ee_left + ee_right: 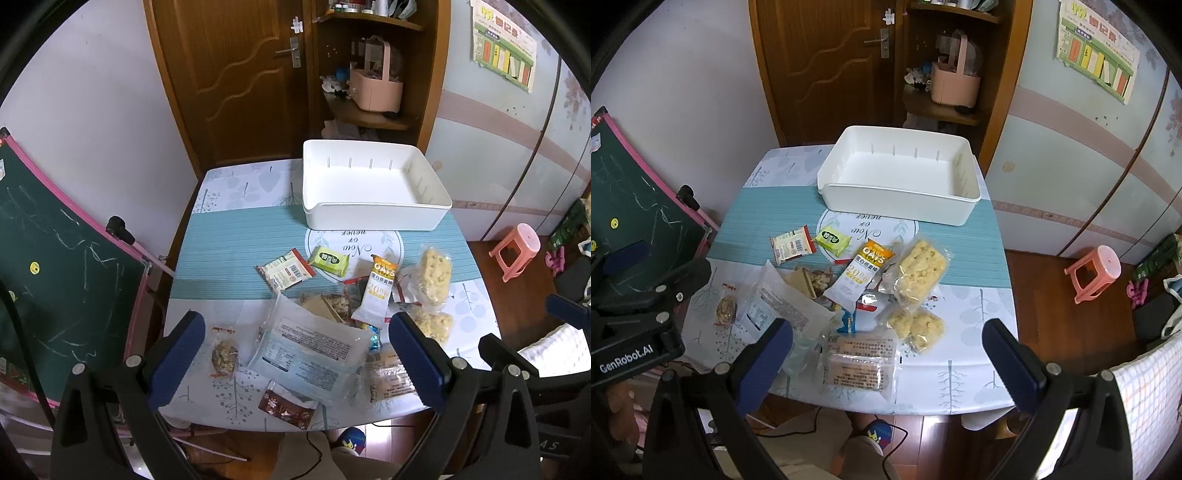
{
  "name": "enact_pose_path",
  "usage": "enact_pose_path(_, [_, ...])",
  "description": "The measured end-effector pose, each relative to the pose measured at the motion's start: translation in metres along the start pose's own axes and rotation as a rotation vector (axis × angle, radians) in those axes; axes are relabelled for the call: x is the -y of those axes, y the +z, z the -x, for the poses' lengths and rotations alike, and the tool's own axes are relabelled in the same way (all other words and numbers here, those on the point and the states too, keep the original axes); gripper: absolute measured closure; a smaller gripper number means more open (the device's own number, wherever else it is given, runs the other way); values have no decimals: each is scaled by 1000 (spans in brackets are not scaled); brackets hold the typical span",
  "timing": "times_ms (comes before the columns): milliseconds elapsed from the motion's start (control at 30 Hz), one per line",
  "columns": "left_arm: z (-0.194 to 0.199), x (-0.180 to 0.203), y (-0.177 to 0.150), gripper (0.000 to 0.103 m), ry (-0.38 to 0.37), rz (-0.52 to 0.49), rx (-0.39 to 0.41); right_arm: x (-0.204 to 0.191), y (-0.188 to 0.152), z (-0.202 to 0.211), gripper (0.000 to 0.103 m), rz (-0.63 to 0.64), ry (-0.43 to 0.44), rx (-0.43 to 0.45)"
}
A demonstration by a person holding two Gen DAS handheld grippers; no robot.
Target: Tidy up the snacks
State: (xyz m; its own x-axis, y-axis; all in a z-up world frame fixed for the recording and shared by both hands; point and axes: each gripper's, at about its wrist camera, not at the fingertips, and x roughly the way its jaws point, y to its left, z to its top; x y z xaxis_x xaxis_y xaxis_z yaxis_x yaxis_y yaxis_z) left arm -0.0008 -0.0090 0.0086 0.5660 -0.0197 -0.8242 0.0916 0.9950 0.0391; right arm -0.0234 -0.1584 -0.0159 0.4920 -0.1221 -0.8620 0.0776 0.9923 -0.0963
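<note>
An empty white bin (373,218) (897,206) stands at the far side of the table. Several snack packs lie scattered in front of it: an oats bar (376,291) (860,273), a green pack (328,260) (833,240), a red-edged pack (284,273) (792,245), yellow puffed-rice packs (434,275) (919,271), a large clear bag (306,350) (779,306) and a biscuit pack (860,363). My left gripper (295,354) is open above the table's near edge, over the clear bag. My right gripper (886,358) is open above the biscuit pack. Both hold nothing.
The table (229,236) has a teal-and-white cloth. A green chalkboard (55,266) leans at the left. A wooden door (236,74) and shelf with a pink basket (376,85) stand behind. A pink stool (1095,271) is on the floor at the right.
</note>
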Motion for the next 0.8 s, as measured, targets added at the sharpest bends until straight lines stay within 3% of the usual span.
enact_pose_path(800, [21, 2, 10, 4, 5, 11, 49, 8, 6, 15, 2, -8, 2, 27])
